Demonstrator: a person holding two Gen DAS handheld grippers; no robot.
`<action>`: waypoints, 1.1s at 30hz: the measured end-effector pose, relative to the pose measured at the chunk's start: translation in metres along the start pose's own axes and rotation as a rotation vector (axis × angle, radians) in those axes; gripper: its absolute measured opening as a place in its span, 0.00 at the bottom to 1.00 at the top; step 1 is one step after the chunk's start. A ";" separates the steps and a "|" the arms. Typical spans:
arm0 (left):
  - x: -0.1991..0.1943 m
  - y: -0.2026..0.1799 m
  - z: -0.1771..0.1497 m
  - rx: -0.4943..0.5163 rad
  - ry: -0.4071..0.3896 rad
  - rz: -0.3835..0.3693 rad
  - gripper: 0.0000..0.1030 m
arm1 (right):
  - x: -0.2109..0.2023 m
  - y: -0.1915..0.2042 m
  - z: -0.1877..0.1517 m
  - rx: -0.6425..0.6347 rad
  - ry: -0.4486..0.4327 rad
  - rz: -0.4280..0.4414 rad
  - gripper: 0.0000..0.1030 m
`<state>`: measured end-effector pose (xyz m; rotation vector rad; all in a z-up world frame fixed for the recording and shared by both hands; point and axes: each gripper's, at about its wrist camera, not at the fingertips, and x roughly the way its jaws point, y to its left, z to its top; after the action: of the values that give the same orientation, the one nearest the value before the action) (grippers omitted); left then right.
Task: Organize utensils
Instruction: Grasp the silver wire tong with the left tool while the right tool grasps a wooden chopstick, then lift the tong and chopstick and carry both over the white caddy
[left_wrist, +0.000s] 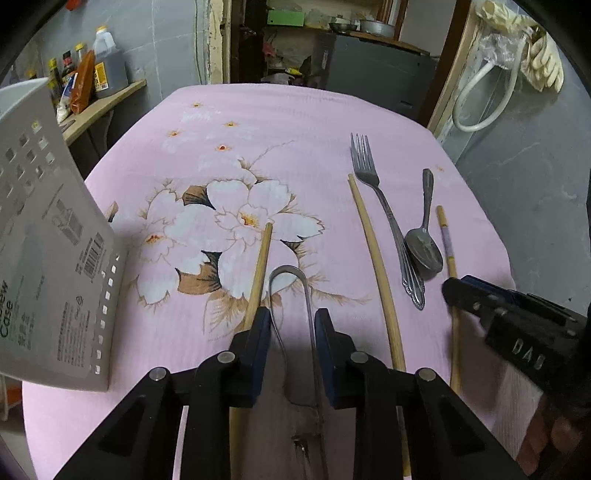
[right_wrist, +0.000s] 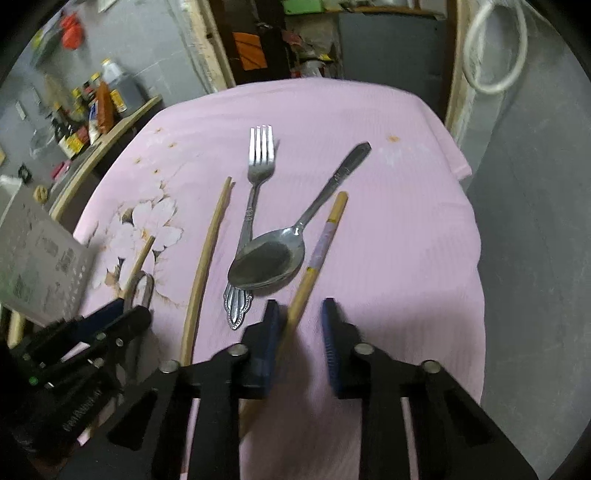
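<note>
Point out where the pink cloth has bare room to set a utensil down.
Free: far strip beyond the fork tines, and right side past the banded chopstick. Crowded: near middle, where fork, spoon and chopsticks lie close.

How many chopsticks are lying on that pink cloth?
3: one chopstick beside the left gripper, a long bent one left of the fork, and one between the right gripper's fingers. Others may be hidden.

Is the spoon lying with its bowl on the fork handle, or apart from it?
On it: the spoon bowl overlaps the lower handle of the fork, both flat on the pink cloth.
</note>
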<state>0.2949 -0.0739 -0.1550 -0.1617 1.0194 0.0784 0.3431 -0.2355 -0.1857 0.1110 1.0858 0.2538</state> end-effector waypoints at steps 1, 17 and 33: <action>0.000 -0.001 0.001 0.004 0.004 0.001 0.23 | 0.000 -0.003 0.002 0.025 0.012 0.016 0.11; -0.039 -0.008 -0.006 0.071 -0.099 -0.125 0.21 | -0.051 -0.012 -0.016 0.092 -0.199 0.122 0.07; -0.123 0.004 0.012 0.127 -0.316 -0.218 0.21 | -0.162 0.018 -0.022 0.020 -0.511 0.116 0.06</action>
<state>0.2399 -0.0670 -0.0441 -0.1391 0.6841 -0.1553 0.2497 -0.2607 -0.0522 0.2434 0.5743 0.2985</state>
